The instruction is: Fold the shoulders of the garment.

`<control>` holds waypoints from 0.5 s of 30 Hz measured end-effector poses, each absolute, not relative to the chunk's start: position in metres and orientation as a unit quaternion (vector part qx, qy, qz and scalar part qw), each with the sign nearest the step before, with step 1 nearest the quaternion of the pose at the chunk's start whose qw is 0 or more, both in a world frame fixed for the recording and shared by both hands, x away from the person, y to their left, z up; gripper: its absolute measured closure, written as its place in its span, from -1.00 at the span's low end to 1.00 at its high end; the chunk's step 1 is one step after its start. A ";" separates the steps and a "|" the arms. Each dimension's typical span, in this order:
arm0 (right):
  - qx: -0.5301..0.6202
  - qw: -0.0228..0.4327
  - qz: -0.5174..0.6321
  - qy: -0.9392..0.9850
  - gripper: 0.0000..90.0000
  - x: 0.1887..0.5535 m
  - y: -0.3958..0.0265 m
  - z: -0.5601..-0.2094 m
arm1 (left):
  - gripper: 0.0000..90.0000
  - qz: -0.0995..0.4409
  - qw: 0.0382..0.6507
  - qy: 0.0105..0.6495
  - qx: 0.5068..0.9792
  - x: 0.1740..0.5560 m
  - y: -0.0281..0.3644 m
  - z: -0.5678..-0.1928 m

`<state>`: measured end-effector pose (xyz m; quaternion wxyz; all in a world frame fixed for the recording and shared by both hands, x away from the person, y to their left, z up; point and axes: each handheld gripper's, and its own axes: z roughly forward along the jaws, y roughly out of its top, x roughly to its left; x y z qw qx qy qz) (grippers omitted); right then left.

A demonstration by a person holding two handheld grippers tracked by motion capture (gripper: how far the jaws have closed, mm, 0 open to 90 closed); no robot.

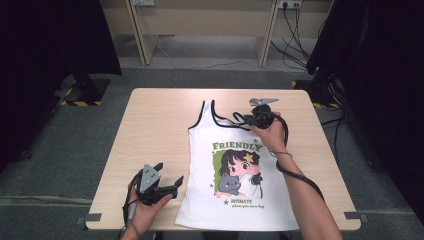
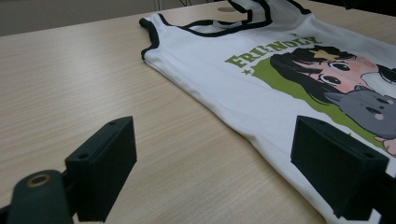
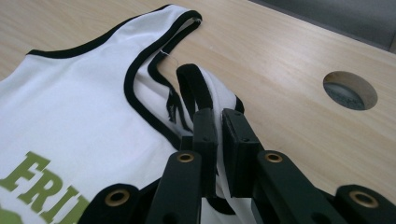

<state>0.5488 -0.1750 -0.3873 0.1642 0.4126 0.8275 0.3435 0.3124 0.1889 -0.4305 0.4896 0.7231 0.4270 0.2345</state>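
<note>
A white tank top (image 1: 235, 170) with black trim, green "FRIENDLY" lettering and a cartoon print lies flat on the wooden table (image 1: 155, 125), neck end away from me. My right gripper (image 1: 248, 119) is shut on the top's right shoulder strap (image 3: 194, 88), which bunches up between the jaws in the right gripper view (image 3: 219, 154). The other strap (image 1: 204, 111) lies flat. My left gripper (image 1: 172, 186) rests near the table's front edge, just left of the hem, jaws open and empty. In the left gripper view (image 2: 224, 172) the tank top (image 2: 261, 79) stretches ahead to the right.
A round cable hole (image 3: 350, 90) is cut into the tabletop to the right of the held strap. Bare wood spreads left of the garment. Black stands (image 1: 87, 87) and cables (image 1: 300, 30) sit on the floor beyond the table.
</note>
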 end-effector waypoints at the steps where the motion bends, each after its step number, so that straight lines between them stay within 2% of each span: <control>1: 0.412 0.165 0.346 0.827 0.88 0.545 -0.175 -0.387 | -0.70 0.234 0.490 0.426 0.724 0.312 0.189 -0.430; 15: 0.381 0.167 0.356 0.837 0.87 0.509 -0.170 -0.385 | -0.70 0.234 0.489 0.424 0.725 0.312 0.188 -0.430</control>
